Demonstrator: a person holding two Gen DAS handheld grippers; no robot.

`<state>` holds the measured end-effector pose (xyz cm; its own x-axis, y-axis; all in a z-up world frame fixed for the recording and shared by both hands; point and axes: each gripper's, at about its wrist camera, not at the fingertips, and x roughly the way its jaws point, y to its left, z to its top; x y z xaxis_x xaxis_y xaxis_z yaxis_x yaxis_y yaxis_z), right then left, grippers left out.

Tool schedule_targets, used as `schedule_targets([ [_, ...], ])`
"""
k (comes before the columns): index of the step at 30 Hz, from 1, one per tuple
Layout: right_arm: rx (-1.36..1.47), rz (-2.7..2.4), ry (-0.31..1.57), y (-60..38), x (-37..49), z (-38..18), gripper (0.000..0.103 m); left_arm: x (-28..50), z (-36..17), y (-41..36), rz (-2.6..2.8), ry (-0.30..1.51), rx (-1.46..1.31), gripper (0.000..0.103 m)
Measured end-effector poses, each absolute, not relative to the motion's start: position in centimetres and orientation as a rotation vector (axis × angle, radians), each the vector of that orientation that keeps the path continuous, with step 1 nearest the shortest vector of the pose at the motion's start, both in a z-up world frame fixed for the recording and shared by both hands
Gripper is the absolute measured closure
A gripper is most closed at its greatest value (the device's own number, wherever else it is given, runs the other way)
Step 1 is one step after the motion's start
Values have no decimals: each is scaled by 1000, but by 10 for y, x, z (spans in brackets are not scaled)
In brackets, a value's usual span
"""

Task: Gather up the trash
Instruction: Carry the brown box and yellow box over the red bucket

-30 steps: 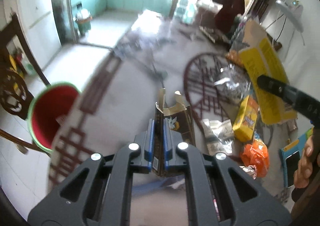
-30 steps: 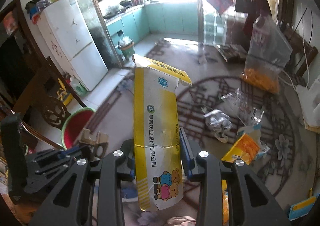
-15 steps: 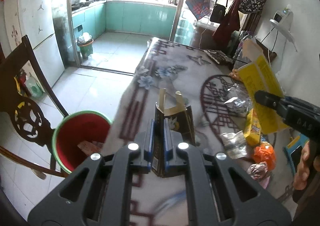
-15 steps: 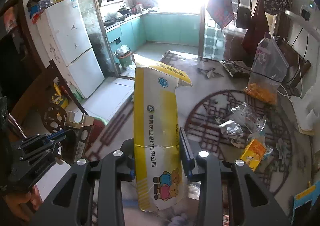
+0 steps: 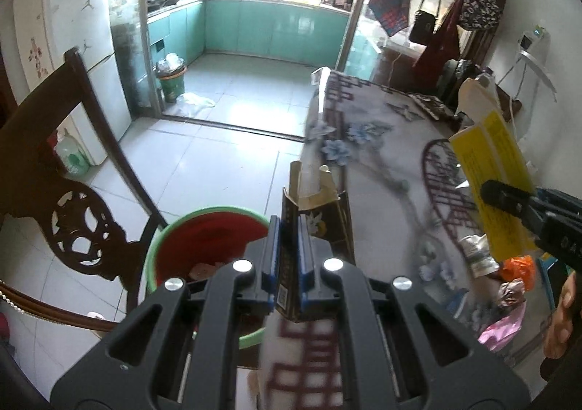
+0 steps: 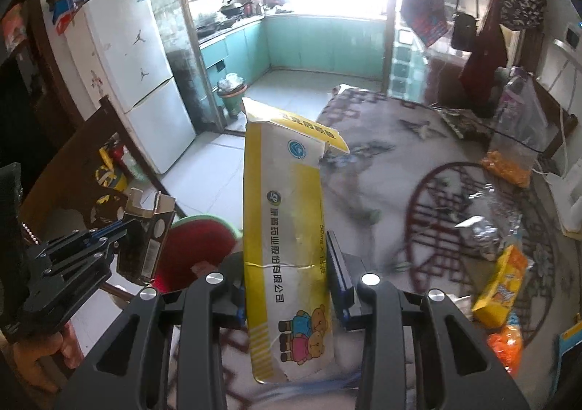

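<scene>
Between left gripper point(image 5: 290, 266) jaws — dark carton point(image 5: 320, 224), beside red bin point(image 5: 203, 242).

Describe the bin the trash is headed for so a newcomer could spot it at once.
Start at the patterned table and drop past its near-left edge to the tiled floor beside the dark carved chair. There stands a round bucket, red inside with a green rim.

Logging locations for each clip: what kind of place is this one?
Most likely a lived-in home dining area opening onto a kitchen: teal kitchen cabinets, a white fridge, and a cloth-covered table beside a carved wooden chair.
</scene>
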<state>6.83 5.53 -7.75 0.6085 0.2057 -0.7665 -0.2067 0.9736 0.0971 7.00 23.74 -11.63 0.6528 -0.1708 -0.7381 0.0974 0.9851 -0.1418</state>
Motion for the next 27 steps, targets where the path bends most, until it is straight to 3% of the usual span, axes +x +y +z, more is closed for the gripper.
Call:
schedule_targets([
  [14,-1,422,1090,164,93,-146,69,78,-168,327,-34,968,-129,95],
  [27,16,456,1175,191,120,-170,69,102,-187,349,-25,1021,-161,95],
])
